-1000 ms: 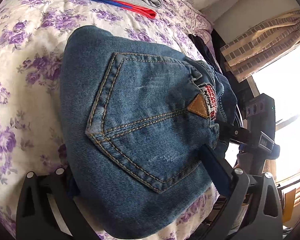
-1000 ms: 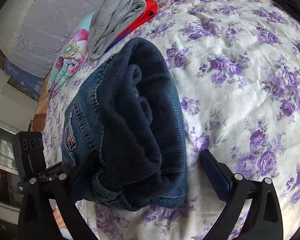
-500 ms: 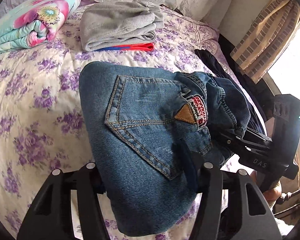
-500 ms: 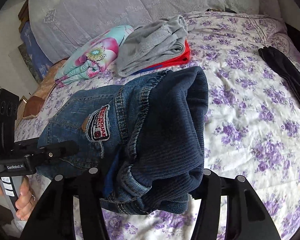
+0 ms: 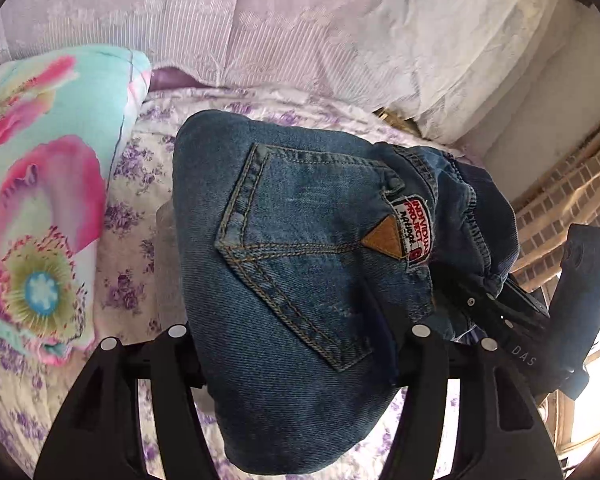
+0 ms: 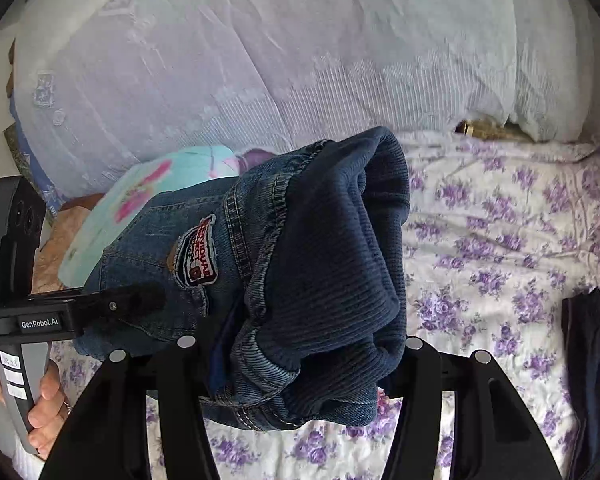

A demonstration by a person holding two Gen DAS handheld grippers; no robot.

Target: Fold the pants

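The folded blue jeans [image 5: 300, 280] hang in the air above the bed, back pocket and red patch facing the left wrist camera. My left gripper [image 5: 296, 364] is shut on the folded bundle's near edge. My right gripper [image 6: 300, 372] is shut on the waistband end [image 6: 332, 280], where the dark ribbed lining shows. The right gripper's body shows in the left wrist view [image 5: 580, 304]; the left gripper's finger [image 6: 116, 304] shows pressed on the denim in the right wrist view.
The bed has a white sheet with purple flowers [image 6: 500, 248]. A turquoise and pink floral folded blanket [image 5: 40, 200] lies at the left. White lace-covered pillows [image 6: 260, 60] stand behind. A dark garment [image 6: 592, 360] lies at the right edge. A striped curtain [image 5: 572, 184] hangs at the right.
Both grippers closed on the jeans and lifted them off the bed, swinging toward the pillows and the floral blanket. The grey clothes pile has left view.
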